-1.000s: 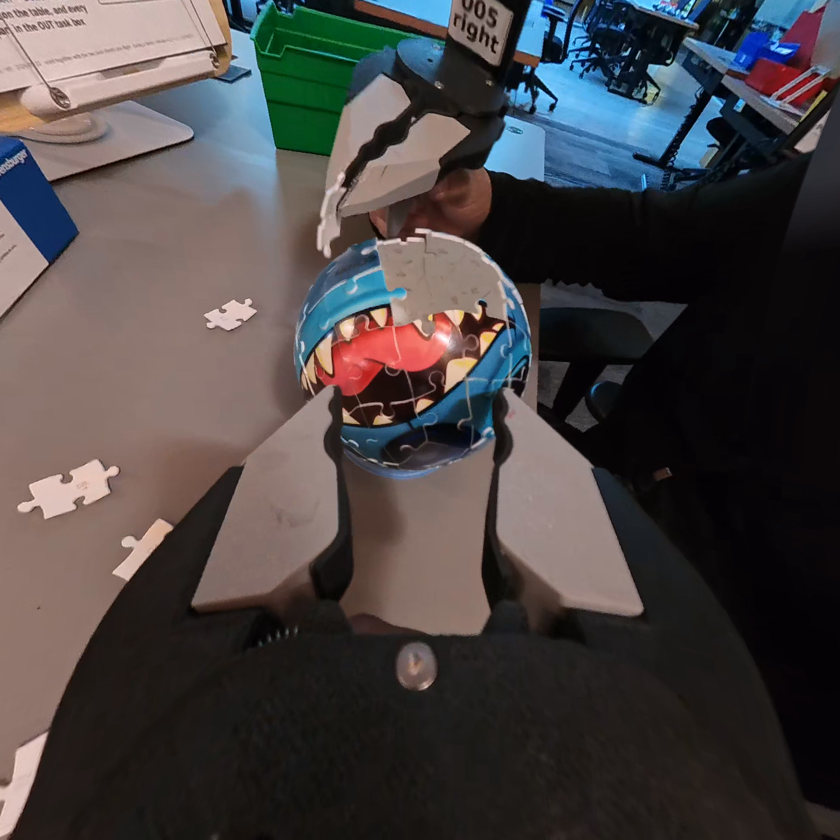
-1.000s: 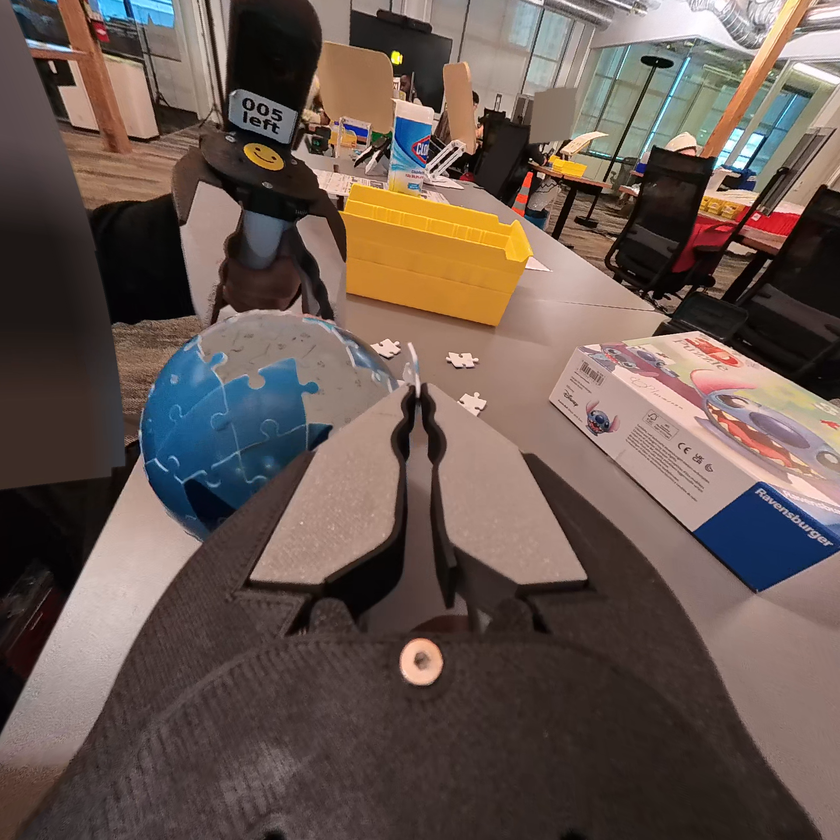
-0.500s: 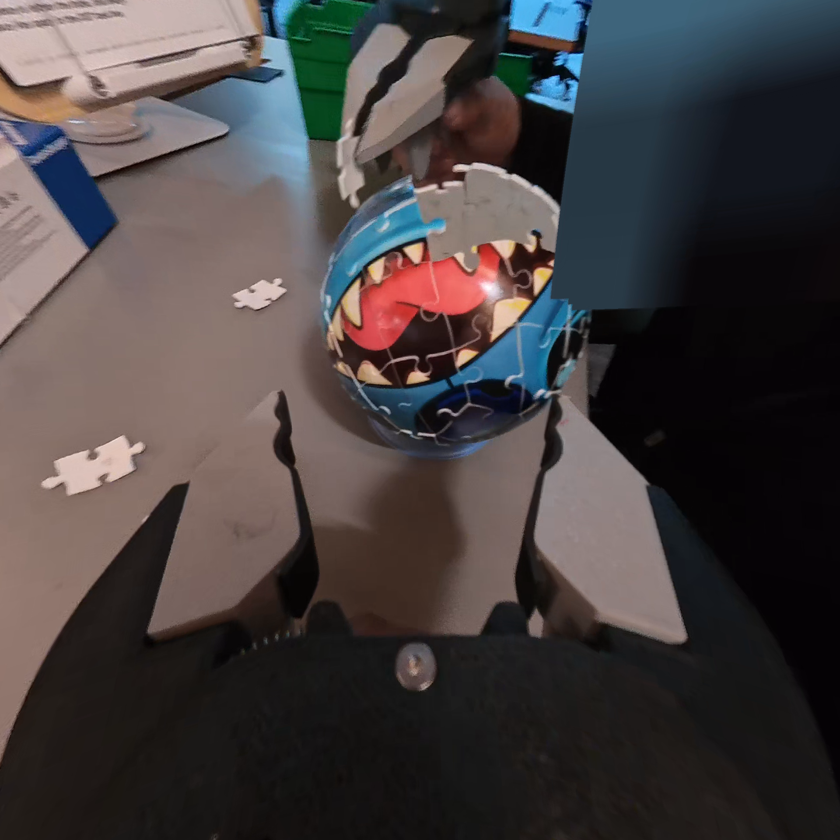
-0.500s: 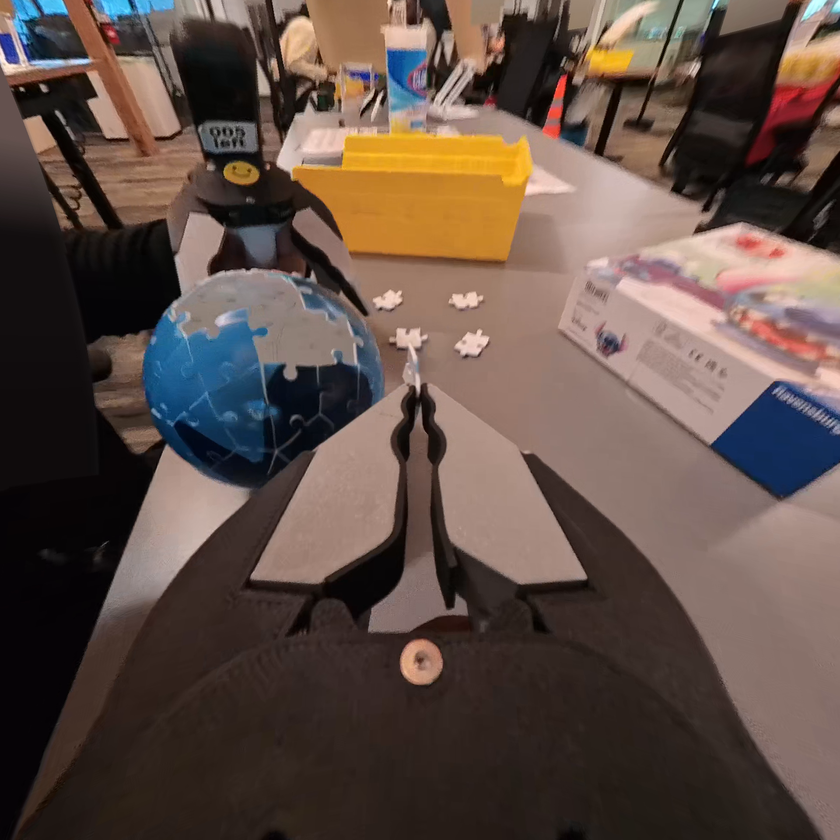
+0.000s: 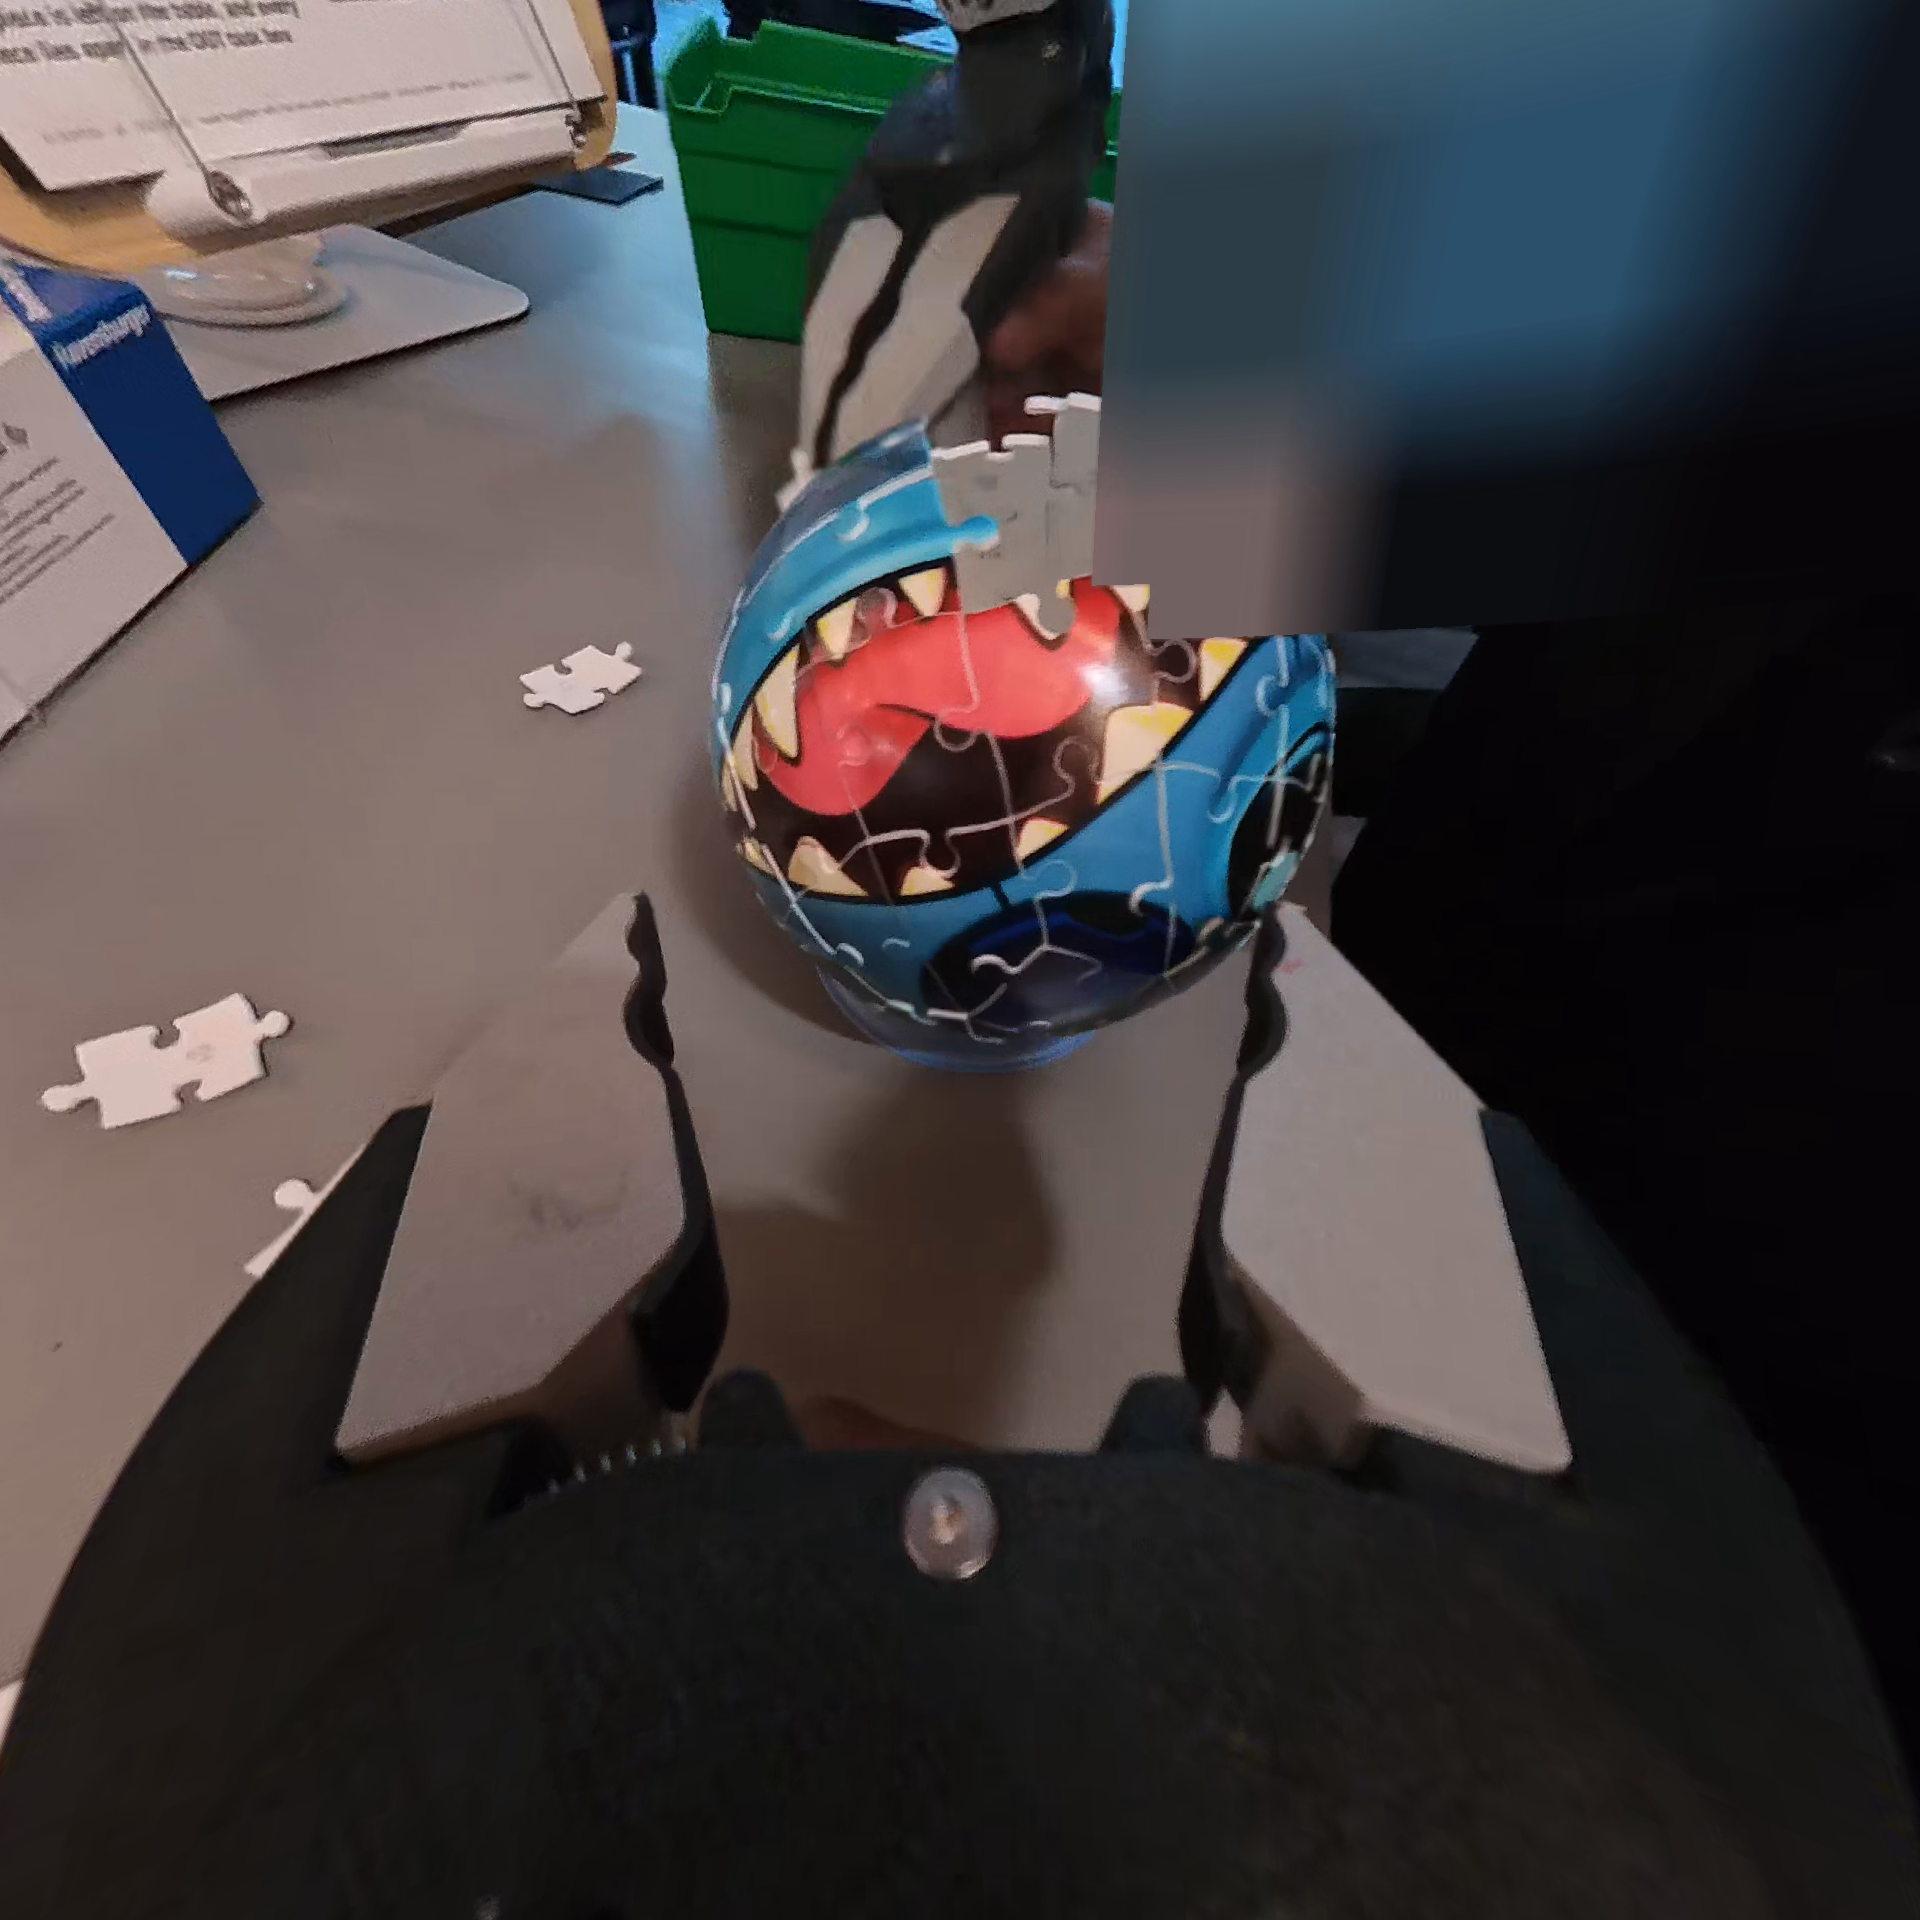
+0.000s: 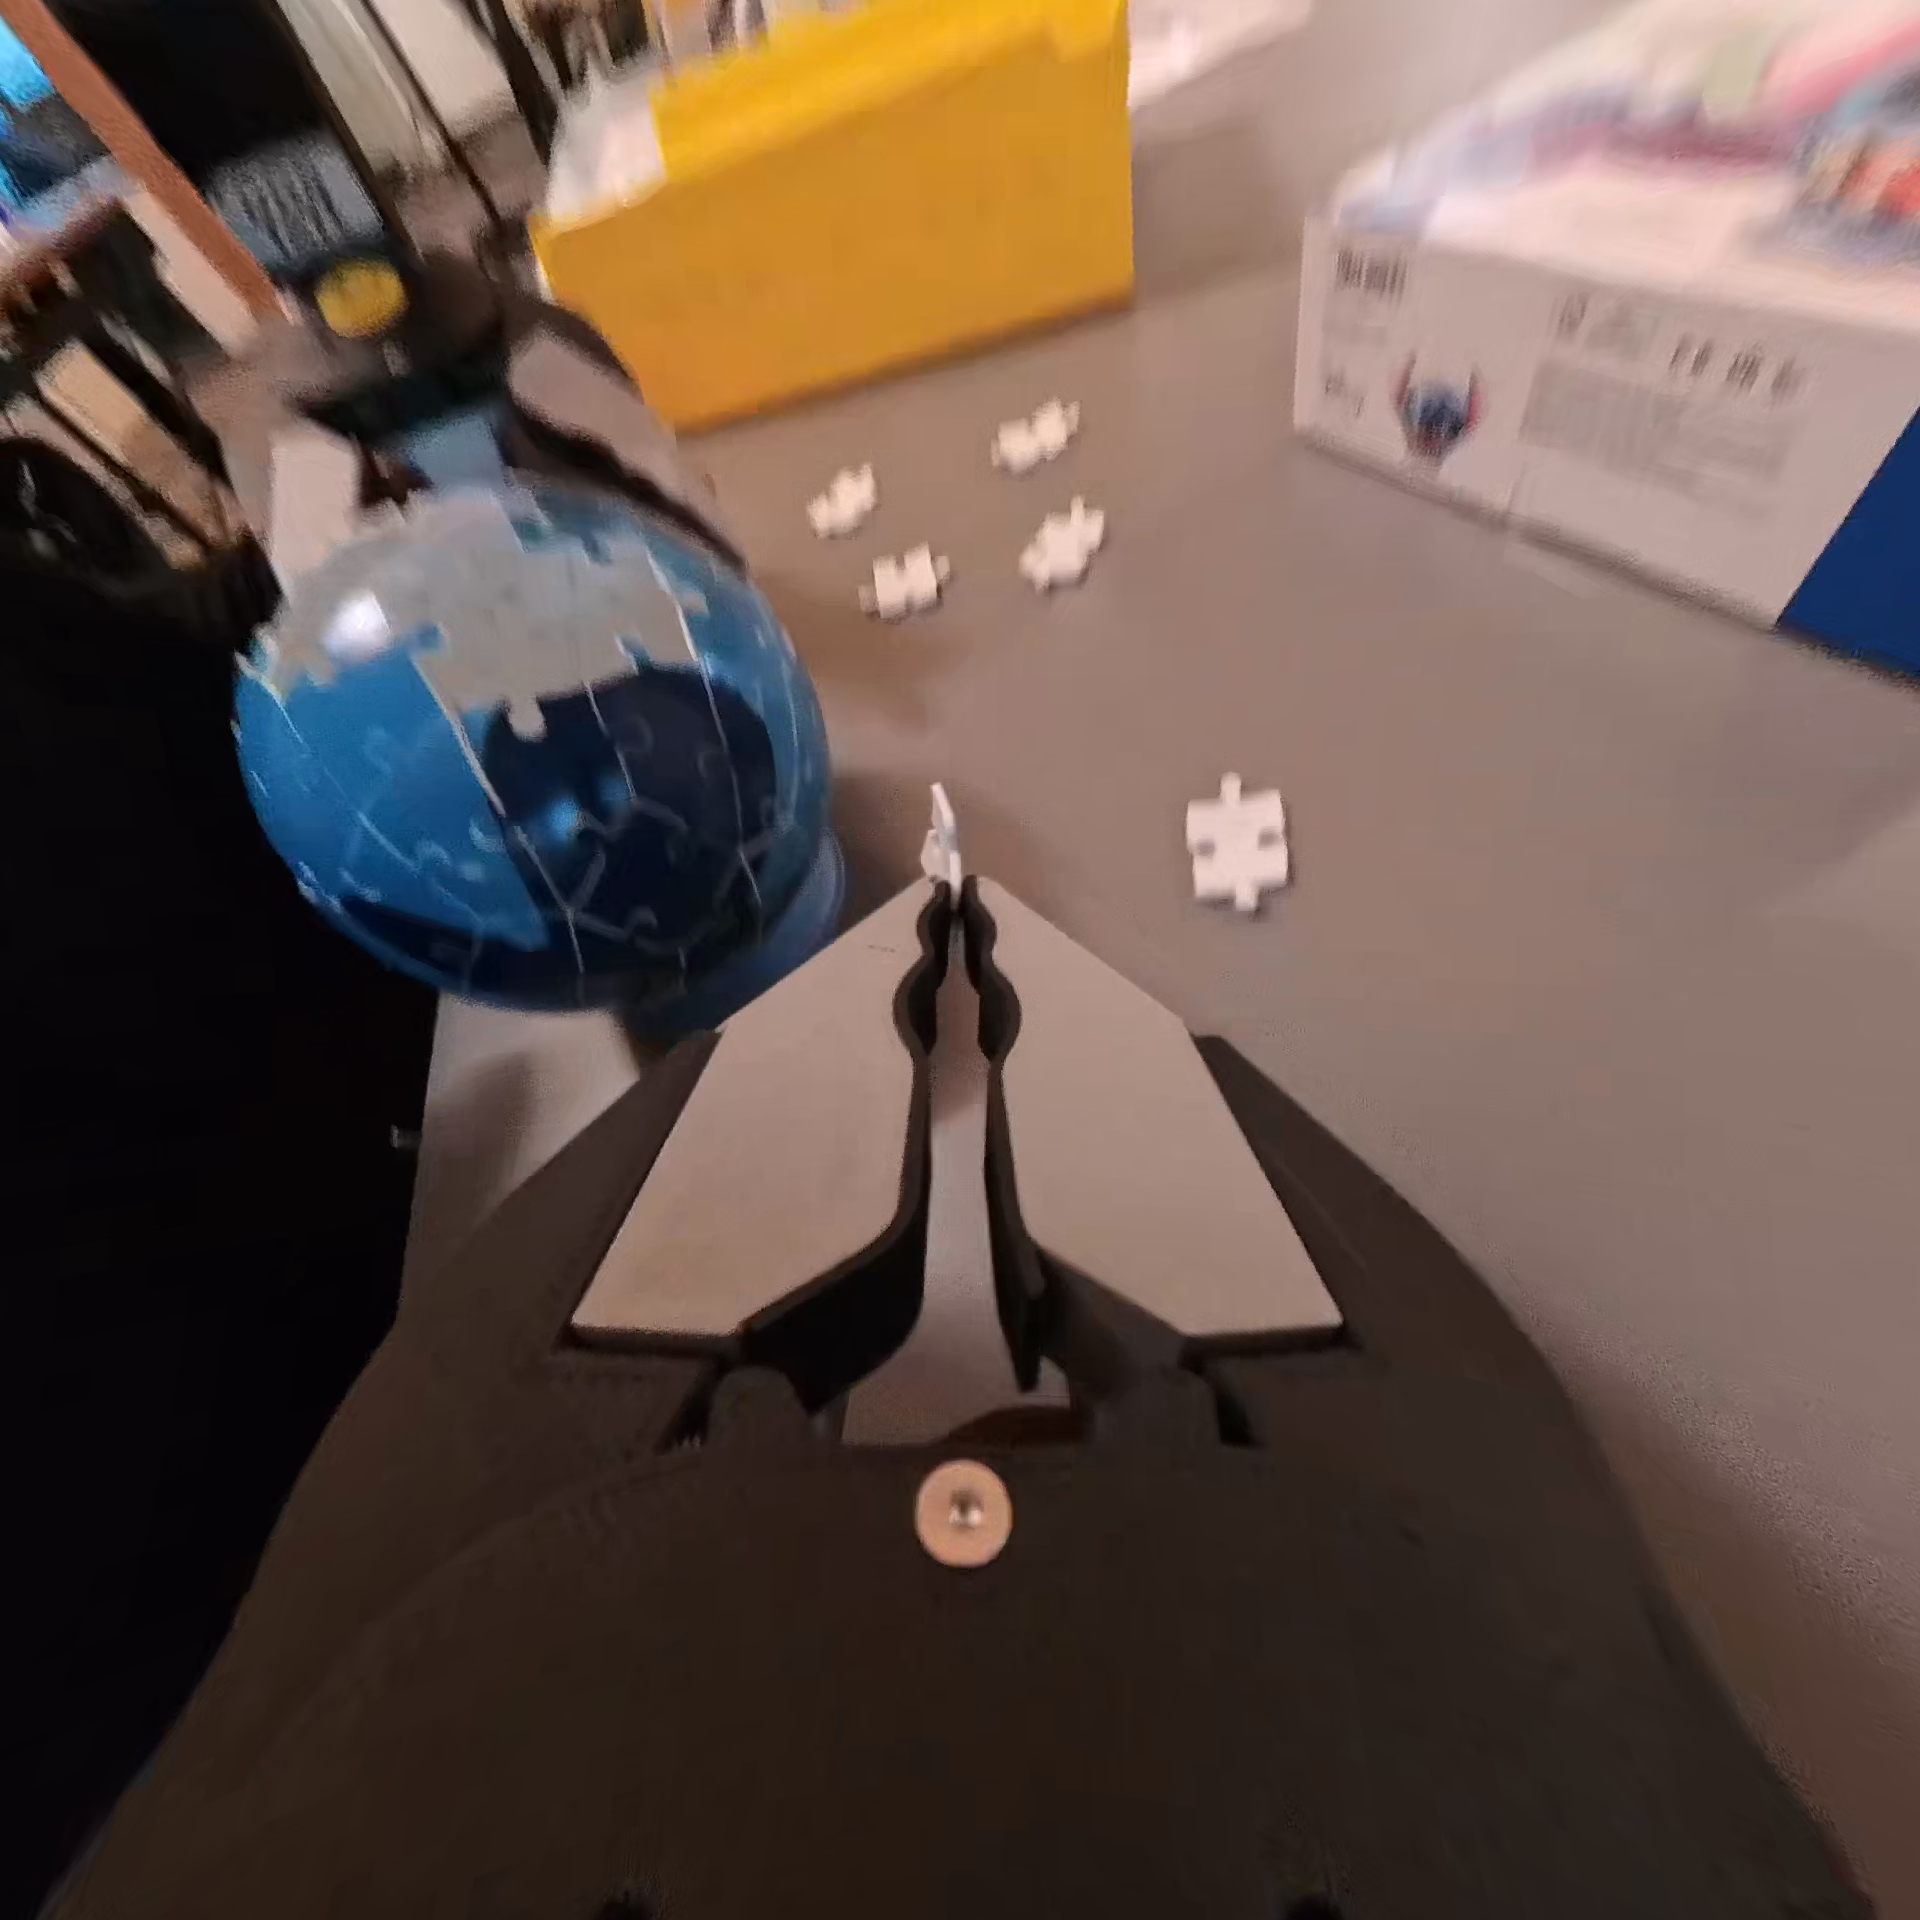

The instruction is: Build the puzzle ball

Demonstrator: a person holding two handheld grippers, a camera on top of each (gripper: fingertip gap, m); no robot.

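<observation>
The puzzle ball (image 5: pixel 1023 769) stands on the grey table near its edge. It is blue with a toothed red mouth, and grey piece backs stick up at its open top. My left gripper (image 5: pixel 948 930) is open, with a fingertip on each side of the ball's near lower part, not gripping it. My right gripper (image 6: pixel 951 899) is shut on a white puzzle piece (image 6: pixel 940 831), just right of the ball (image 6: pixel 520 790). In the left wrist view it (image 5: pixel 904 312) shows behind the ball. Loose white pieces (image 5: pixel 580 677) lie on the table.
A green bin (image 5: pixel 769 187), a paper stand (image 5: pixel 291 125) and a blue-and-white box (image 5: pixel 94 436) stand at the back left. The right wrist view is blurred and shows a yellow bin (image 6: pixel 862 208), the puzzle box (image 6: pixel 1610 343) and several loose pieces (image 6: pixel 1236 842). A blur patch covers the upper right. Spacing between my two grippers at the tips: around 15 centimetres.
My left gripper has opened and let go of the ball, which now rests on the table. My right gripper has dropped lower beside the ball, still holding the piece.
</observation>
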